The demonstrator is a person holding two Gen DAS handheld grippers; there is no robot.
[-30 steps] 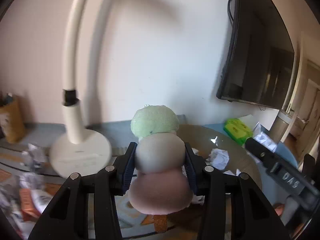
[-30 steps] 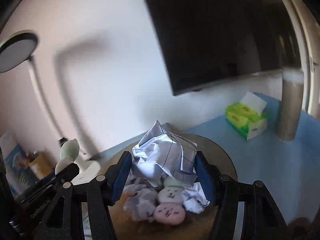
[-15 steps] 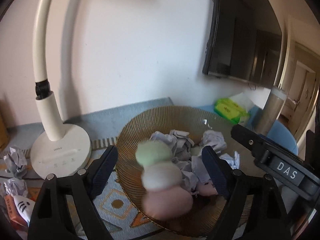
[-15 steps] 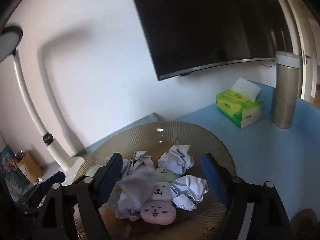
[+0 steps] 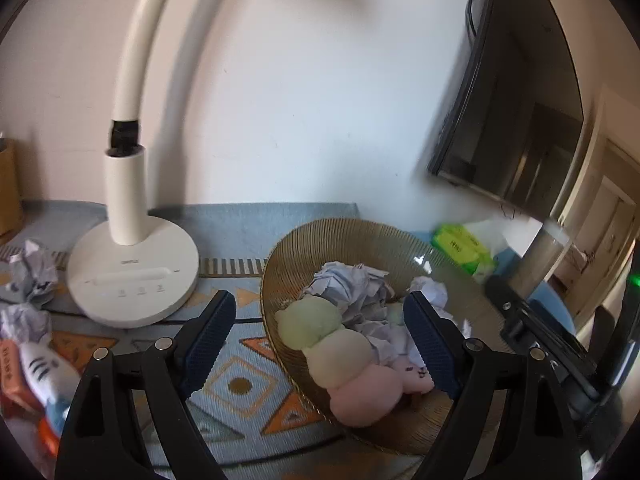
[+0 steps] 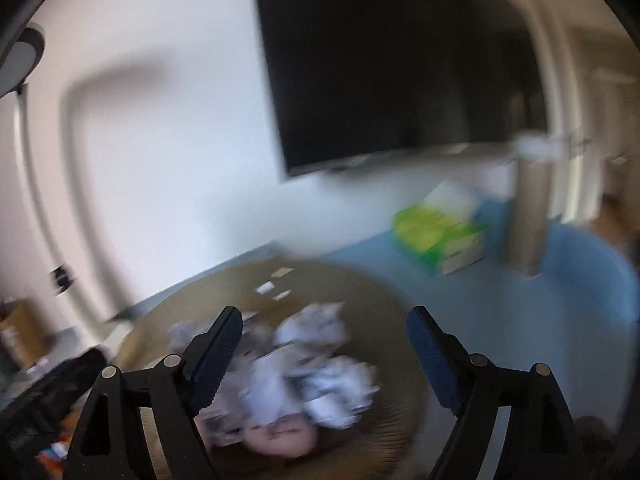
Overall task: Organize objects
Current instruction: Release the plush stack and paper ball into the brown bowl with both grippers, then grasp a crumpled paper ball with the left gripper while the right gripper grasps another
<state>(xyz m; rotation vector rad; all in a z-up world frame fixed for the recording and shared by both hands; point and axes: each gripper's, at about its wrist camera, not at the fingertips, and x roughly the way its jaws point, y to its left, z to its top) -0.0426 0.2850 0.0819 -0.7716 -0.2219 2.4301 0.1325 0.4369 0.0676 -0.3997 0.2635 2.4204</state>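
A ribbed amber glass bowl [image 5: 304, 240] stands on the patterned mat. In it lie a plush toy of green, cream and pink balls [image 5: 340, 354], several crumpled paper balls [image 5: 352, 288] and a second pink plush face [image 5: 416, 376]. My left gripper [image 5: 320, 344] hangs open above the bowl's left rim, its pads well clear of the toy below. In the blurred right wrist view my right gripper [image 6: 324, 356] is open over the bowl [image 6: 404, 412]; paper balls [image 6: 308, 380] and a pink plush face [image 6: 280, 436] lie beneath it. The right gripper's body [image 5: 552, 344] shows at the left view's right edge.
A white desk lamp [image 5: 132, 276] stands left of the bowl. More crumpled paper [image 5: 32, 276] and packets [image 5: 36, 376] lie at the far left. A green tissue box [image 6: 440, 236] and a metal tumbler [image 6: 528, 208] stand on the blue table behind. A dark screen [image 6: 400, 60] hangs on the wall.
Both grippers opened. The left one let go of the three-ball plush, which dropped into the bowl. The right one let go of a crumpled paper ball, which now lies among the others.
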